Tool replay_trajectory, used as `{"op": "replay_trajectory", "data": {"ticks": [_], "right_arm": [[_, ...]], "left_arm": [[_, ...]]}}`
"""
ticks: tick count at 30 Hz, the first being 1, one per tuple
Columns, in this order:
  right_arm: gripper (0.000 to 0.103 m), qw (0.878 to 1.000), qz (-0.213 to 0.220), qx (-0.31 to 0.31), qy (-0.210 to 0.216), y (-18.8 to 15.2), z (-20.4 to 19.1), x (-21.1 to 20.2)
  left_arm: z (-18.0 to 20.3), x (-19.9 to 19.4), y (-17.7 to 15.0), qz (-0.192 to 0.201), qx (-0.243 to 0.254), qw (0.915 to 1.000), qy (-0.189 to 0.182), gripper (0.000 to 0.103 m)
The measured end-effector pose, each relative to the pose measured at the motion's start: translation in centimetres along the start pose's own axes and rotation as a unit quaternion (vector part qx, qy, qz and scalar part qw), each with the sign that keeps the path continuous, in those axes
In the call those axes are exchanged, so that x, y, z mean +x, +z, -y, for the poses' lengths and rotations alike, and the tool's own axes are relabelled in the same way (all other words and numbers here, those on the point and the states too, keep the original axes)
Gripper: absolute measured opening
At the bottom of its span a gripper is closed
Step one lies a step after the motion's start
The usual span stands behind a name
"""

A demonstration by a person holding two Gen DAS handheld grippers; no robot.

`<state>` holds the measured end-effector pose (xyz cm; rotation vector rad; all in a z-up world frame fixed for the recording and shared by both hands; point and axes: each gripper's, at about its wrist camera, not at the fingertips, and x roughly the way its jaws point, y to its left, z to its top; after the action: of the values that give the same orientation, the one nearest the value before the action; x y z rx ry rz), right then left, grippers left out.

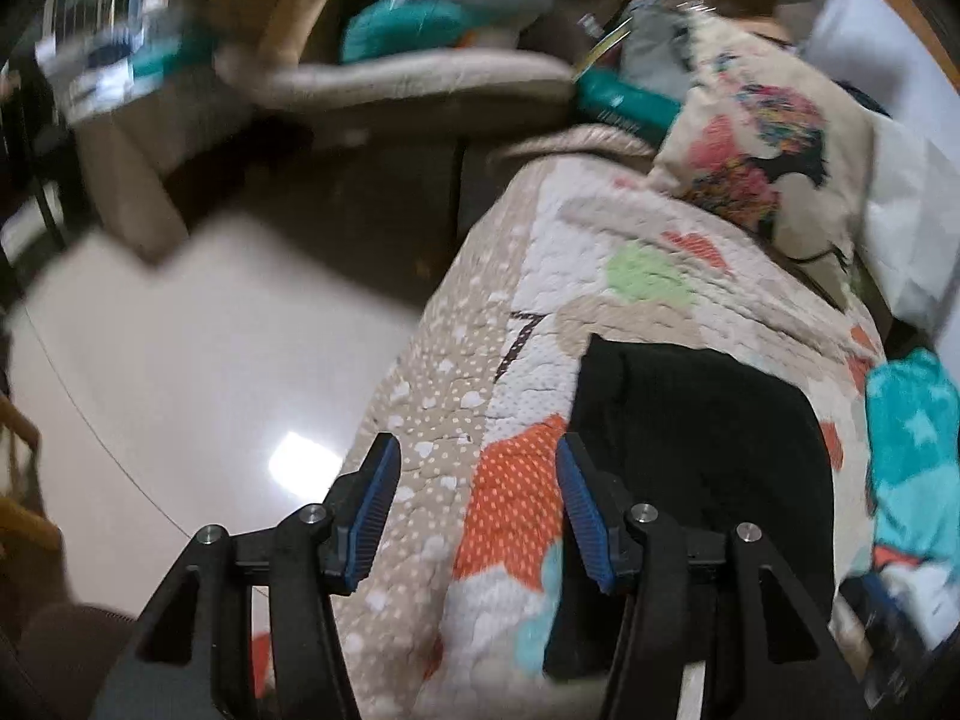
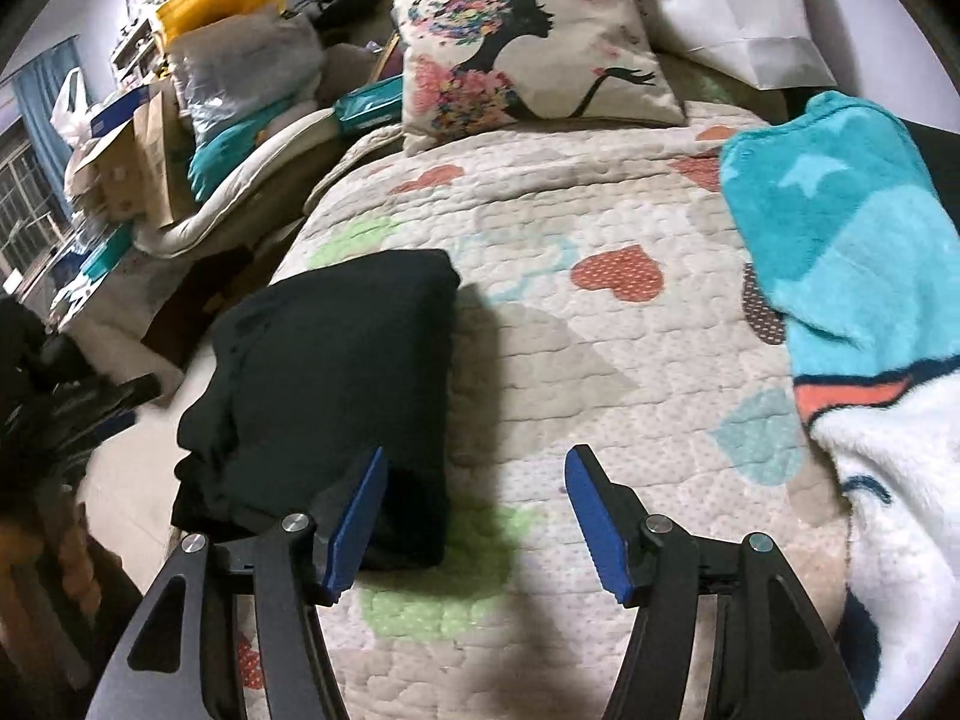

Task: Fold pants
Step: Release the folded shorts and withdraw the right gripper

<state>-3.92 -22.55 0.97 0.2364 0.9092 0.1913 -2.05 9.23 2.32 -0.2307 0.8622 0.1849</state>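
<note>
The black pants [image 2: 336,384] lie folded into a compact rectangle on the heart-patterned quilt [image 2: 588,360] of the bed, near its left edge. They also show in the left wrist view [image 1: 702,462], just right of my left gripper. My left gripper [image 1: 477,459] is open and empty above the quilt's edge, its right finger beside the pants. My right gripper [image 2: 474,468] is open and empty above the quilt, its left finger over the pants' near right corner.
A turquoise and white fleece blanket [image 2: 852,300] lies on the bed's right side. A printed cushion [image 2: 528,42] and a white pillow [image 2: 738,12] sit at the head. A cluttered beige sofa [image 2: 240,138] stands left of the bed. Glossy floor [image 1: 198,372] is left of the bed.
</note>
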Motion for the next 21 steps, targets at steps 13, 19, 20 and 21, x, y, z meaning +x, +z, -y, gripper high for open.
{"op": "replay_trajectory", "data": {"ticks": [13, 19, 20, 21], "right_arm": [[0.069, 1.000, 0.001, -0.017, 0.002, -1.2, -1.2, -1.2], [0.069, 1.000, 0.000, -0.017, -0.002, -1.3, -1.1, -1.2], [0.069, 1.000, -0.001, -0.016, -0.002, -1.3, -1.1, -1.2], [0.069, 1.000, -0.002, -0.015, 0.000, -1.2, -1.0, -1.1]], "left_arm": [[5.9, -3.0, -4.7, 0.017, 0.118, 0.9928, -0.009, 0.063], [5.1, -2.6, -4.6, 0.012, 0.098, 0.9951, -0.005, 0.064], [4.8, -2.5, -4.4, 0.007, 0.089, 0.9960, -0.008, 0.064], [4.5, -2.3, -4.2, 0.001, 0.080, 0.9967, -0.011, 0.064]]}}
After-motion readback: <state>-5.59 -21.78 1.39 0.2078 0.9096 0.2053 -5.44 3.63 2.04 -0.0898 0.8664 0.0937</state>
